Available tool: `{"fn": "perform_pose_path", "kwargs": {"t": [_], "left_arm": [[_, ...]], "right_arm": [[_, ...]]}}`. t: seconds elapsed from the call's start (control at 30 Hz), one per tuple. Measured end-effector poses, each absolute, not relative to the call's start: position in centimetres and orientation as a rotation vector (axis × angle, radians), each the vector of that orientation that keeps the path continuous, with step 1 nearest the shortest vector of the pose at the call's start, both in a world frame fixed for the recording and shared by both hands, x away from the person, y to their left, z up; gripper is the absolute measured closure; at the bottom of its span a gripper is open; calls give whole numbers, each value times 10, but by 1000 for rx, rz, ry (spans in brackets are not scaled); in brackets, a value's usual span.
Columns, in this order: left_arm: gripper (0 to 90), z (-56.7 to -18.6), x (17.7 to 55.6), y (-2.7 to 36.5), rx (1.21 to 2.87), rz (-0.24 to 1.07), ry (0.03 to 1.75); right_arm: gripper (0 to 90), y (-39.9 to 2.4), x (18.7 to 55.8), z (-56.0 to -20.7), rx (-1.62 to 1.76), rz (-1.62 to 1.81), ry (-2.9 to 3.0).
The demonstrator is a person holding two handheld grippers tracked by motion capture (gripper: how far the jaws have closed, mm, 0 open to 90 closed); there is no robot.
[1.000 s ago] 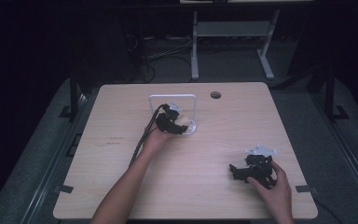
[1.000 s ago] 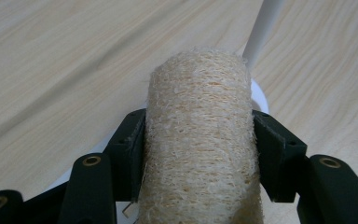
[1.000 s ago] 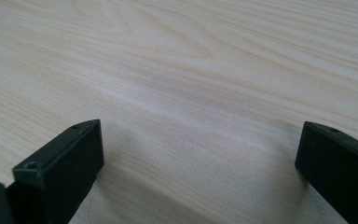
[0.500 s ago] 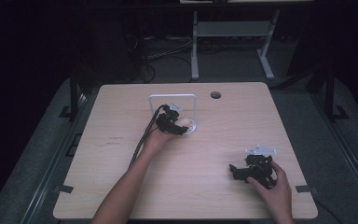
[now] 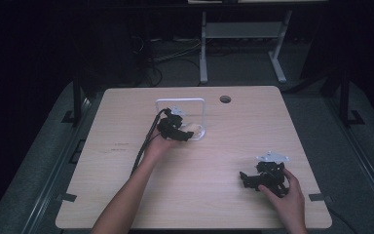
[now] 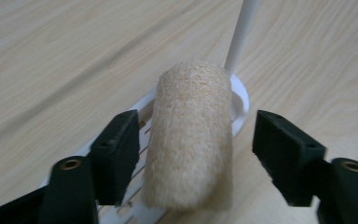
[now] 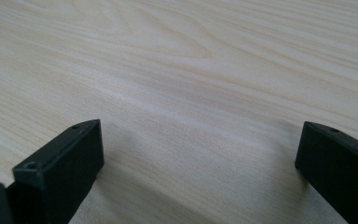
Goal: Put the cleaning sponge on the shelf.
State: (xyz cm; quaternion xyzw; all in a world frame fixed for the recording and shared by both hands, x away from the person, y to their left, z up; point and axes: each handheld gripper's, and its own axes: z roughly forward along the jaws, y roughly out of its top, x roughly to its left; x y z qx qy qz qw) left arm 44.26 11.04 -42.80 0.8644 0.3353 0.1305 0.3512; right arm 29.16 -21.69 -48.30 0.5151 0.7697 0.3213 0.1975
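At the frame's centre, the left gripper reaches into a white rack on the table, its fingers spread on either side of a beige sponge lying on the rack's base, apparently not touching it. At lower right, the right gripper sits low over bare wood, fingers wide apart.

Spread fingers over bare table
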Motion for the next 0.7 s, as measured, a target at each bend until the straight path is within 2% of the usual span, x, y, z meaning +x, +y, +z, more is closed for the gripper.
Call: {"fn": "perform_pose_path", "kwargs": {"t": [0.17, 0.4, 0.43, 0.7], "left_arm": [[561, -412, 430, 122, 2189, 279, 869], [879, -408, 418, 123, 2194, 206, 838], [899, -412, 416, 122, 2200, 184, 828], [899, -433, 412, 113, 2247, 162, 829]], "right_arm": [[6, -217, 292, -483, 1443, 899, 2154], [5, -217, 292, -483, 1444, 900, 2154], [5, -217, 292, -483, 1443, 900, 2154], [6, -217, 292, -483, 1443, 900, 2154]]}}
